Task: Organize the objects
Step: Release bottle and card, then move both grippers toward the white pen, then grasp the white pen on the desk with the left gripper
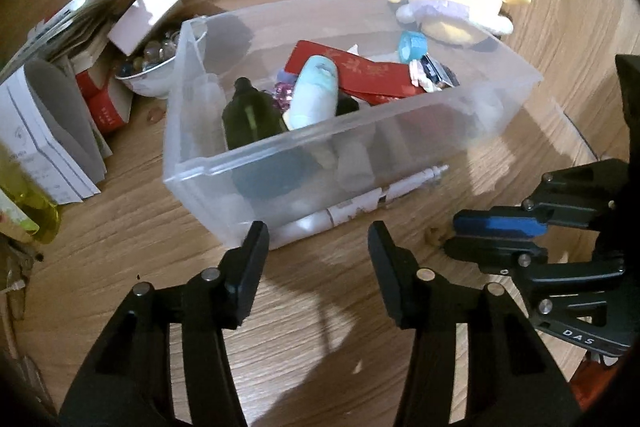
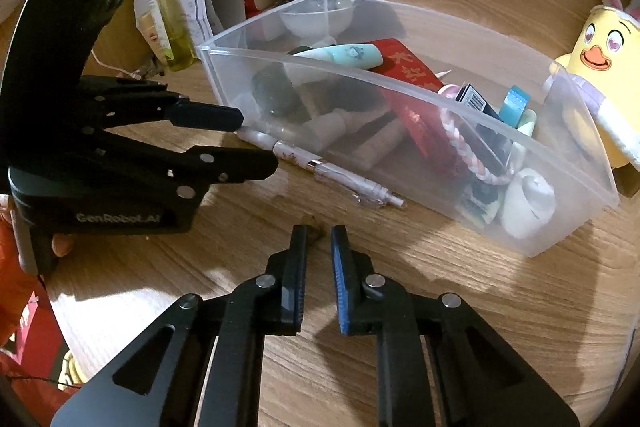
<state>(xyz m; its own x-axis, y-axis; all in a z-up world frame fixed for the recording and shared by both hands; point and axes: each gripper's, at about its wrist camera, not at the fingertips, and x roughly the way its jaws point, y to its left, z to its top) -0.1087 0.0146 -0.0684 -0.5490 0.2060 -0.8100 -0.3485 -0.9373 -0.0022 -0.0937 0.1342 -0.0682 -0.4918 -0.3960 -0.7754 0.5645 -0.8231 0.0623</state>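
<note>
The pen [image 1: 360,199] lay on the bench [image 1: 304,307] against the box [image 1: 224,163] at twelve o'clock, half veiled by plastic. Left tool [image 1: 318,239] wide; right tool [image 2: 319,239] nearly closed, empty.

Two handheld grippers, both matte black with angular linked arms joined by round silver rivets. The left gripper [image 2: 258,141], at the left of the right wrist view, carries pale "GenRobot.AI" lettering on its body beside an orange-red sleeve [image 2: 16,291]. The right gripper [image 2: 320,239] has one ribbed blue pad [image 2: 341,279] and one black.
</note>
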